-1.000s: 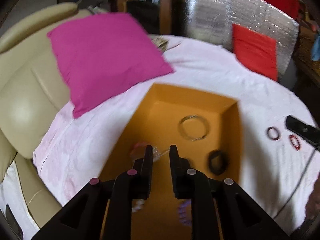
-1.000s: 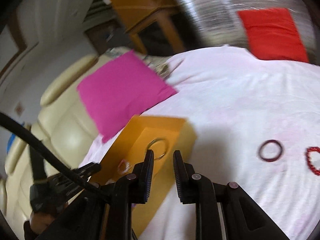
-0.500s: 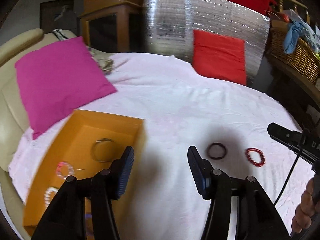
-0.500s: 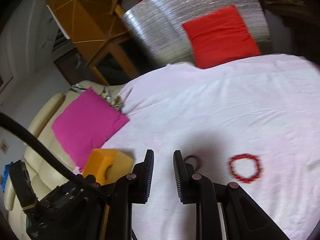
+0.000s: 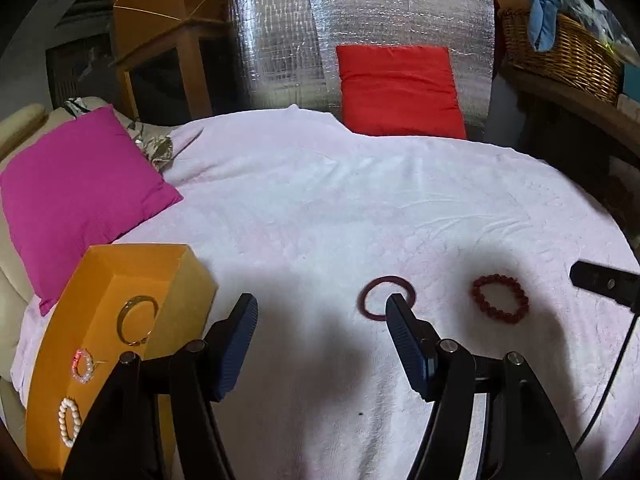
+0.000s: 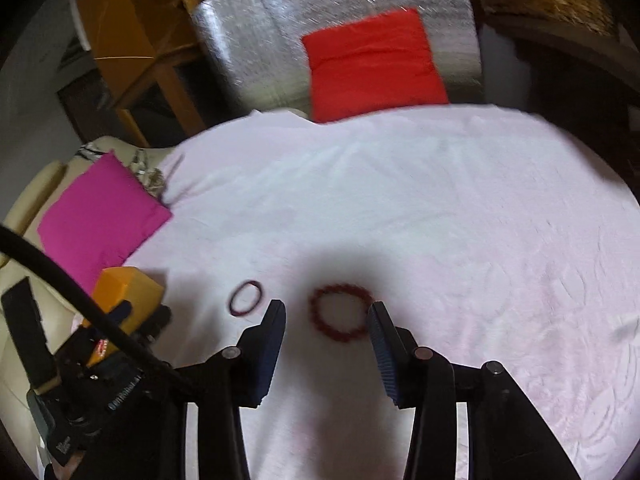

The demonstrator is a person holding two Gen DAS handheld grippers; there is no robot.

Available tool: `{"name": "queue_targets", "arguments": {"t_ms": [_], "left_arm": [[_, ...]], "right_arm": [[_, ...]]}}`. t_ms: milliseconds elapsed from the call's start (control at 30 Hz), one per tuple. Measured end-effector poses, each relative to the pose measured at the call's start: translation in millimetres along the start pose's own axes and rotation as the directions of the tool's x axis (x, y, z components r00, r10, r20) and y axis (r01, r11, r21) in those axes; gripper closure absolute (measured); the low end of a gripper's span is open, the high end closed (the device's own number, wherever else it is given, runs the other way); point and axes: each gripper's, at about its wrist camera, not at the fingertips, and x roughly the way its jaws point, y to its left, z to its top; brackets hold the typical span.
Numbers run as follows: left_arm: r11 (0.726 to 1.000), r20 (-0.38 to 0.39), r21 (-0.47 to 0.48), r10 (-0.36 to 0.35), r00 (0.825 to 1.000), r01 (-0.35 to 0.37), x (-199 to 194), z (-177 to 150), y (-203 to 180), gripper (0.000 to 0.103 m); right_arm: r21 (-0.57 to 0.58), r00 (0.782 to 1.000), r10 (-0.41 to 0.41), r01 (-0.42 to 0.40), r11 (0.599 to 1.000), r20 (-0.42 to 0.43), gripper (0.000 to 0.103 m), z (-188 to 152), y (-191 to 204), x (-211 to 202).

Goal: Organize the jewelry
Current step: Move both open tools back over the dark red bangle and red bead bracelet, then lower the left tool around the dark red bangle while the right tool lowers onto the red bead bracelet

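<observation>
An orange box (image 5: 104, 276) stands at the left on the white cloth and holds a gold bangle (image 5: 136, 320), a pink bead bracelet (image 5: 83, 366) and a white bead bracelet (image 5: 69, 422). A dark red bangle (image 5: 387, 297) and a red bead bracelet (image 5: 500, 298) lie on the cloth. My left gripper (image 5: 320, 312) is open and empty, its right fingertip over the bangle's near edge. My right gripper (image 6: 326, 316) is open and empty, with the red bead bracelet (image 6: 340, 314) between its fingertips; the bangle (image 6: 245, 298) lies to its left.
A magenta cushion (image 5: 76, 188) lies behind the box on a cream sofa. A red cushion (image 5: 400, 92) leans on a silver foil panel at the back. A wicker basket (image 5: 560, 48) sits at the far right. The white cloth (image 5: 340, 208) covers a round table.
My left gripper left the box, swung right and opened toward the dark red bangle. My right gripper also swung right, opened, and came over the red bead bracelet.
</observation>
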Motion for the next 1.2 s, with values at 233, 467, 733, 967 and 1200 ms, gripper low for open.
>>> {"name": "queue_targets", "arguments": {"t_ms": [233, 467, 733, 967, 1200], "left_arm": [[0.999, -0.006, 0.043, 0.005, 1.000, -0.005, 4.1, -1.3, -10.1, 0.035], [0.999, -0.012, 0.043, 0.005, 1.000, -0.004, 5.7, -2.9, -6.7, 0.035], [0.999, -0.036, 0.044, 0.003, 0.999, -0.002, 10.3, -6.3, -3.1, 0.035], [0.999, -0.046, 0.038, 0.005, 0.999, -0.003, 13.4, -6.3, -0.3, 0.035], [0.999, -0.076, 0.052, 0.001, 0.997, 0.003, 27.9, -7.3, -2.1, 0.035]], "right_arm": [[0.085, 0.997, -0.053, 0.058, 0.995, -0.064, 0.057, -2.4, -23.9, 11.1], [0.085, 0.995, -0.065, 0.071, 0.994, -0.074, 0.057, -4.7, -19.8, 13.5], [0.087, 0.992, -0.074, 0.083, 0.993, -0.105, 0.057, -9.0, -16.2, 26.4], [0.086, 0.990, -0.079, 0.090, 0.992, -0.119, 0.057, -10.8, -17.2, 31.9], [0.069, 0.993, -0.055, 0.062, 0.996, -0.105, 0.057, -10.1, -14.2, 31.8]]}}
